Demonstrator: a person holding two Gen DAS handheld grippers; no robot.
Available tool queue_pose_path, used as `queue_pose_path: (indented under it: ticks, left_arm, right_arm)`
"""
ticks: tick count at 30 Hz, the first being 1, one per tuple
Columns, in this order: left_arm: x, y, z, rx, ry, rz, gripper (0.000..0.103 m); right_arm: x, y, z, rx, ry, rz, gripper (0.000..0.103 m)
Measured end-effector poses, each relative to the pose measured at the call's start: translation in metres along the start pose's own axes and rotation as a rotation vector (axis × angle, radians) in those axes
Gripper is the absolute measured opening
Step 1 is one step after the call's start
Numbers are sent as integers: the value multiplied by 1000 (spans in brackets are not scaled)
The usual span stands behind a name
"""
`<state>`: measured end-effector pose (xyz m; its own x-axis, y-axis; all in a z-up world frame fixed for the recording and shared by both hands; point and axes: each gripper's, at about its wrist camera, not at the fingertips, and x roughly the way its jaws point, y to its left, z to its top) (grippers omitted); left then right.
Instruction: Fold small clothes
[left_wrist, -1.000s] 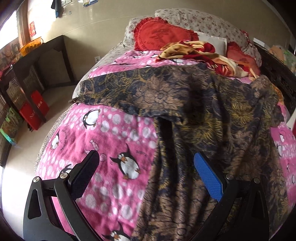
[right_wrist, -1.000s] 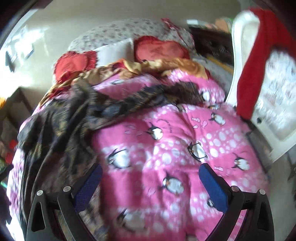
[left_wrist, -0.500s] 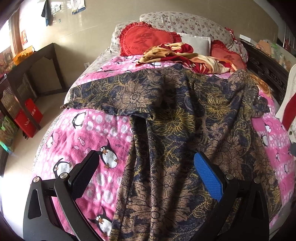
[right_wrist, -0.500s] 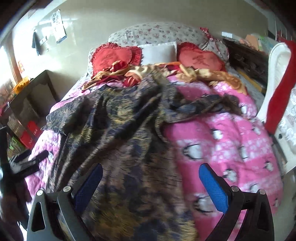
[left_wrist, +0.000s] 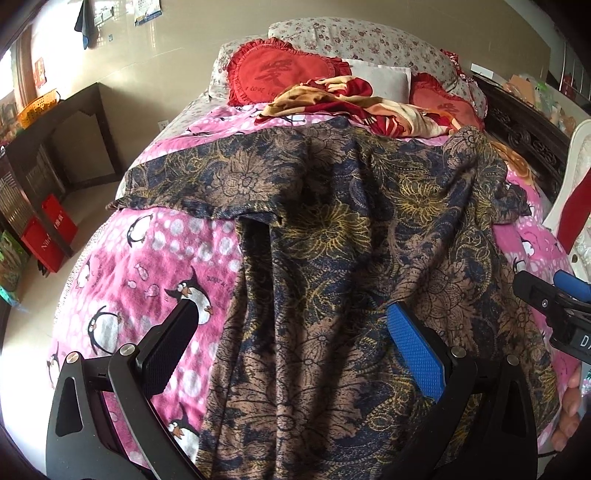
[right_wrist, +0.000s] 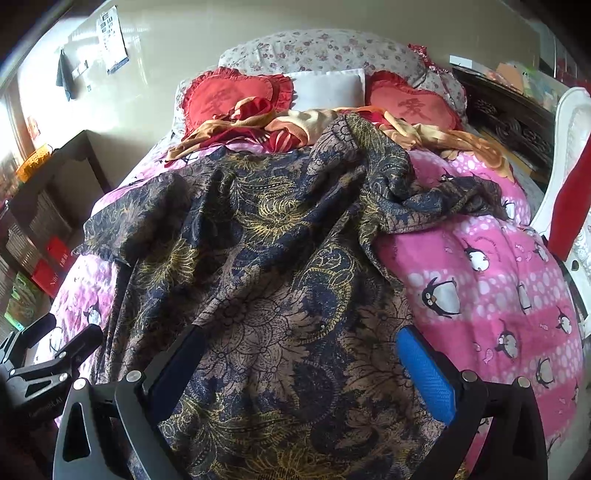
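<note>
A dark blue and brown flowered garment (left_wrist: 332, 236) (right_wrist: 266, 258) lies spread over the pink penguin blanket (left_wrist: 147, 266) (right_wrist: 480, 280) on a bed. One sleeve stretches flat to the left; the right sleeve (right_wrist: 436, 199) is bunched and rumpled. My left gripper (left_wrist: 291, 332) hovers open over the garment's lower part, nothing between its fingers. My right gripper (right_wrist: 303, 354) is open above the lower hem area. The right gripper's tip (left_wrist: 550, 295) shows at the left wrist view's right edge, and the left gripper (right_wrist: 48, 350) shows at the right wrist view's lower left.
Red heart cushions (left_wrist: 280, 70) (right_wrist: 410, 107), a white pillow (right_wrist: 325, 86) and a crumpled red-orange cloth (left_wrist: 354, 99) lie at the bed's head. A dark shelf (left_wrist: 55, 140) with red boxes (left_wrist: 48, 232) stands left. A white chair (right_wrist: 569, 155) with red fabric stands right.
Both cameras have pulled back and swung toward the bed's centre, so the whole garment now fills each view. Each gripper has come into the other's view. Both stay open.
</note>
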<state>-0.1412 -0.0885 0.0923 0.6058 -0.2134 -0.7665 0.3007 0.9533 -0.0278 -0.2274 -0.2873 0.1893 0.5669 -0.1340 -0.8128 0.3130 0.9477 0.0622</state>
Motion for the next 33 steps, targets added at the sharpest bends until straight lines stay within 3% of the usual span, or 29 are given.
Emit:
queue_pose_path:
  ticks: [33]
  left_arm:
    - [20, -9, 9, 17, 27, 4, 103]
  right_arm:
    - [26, -2, 11, -20, 32, -40, 103]
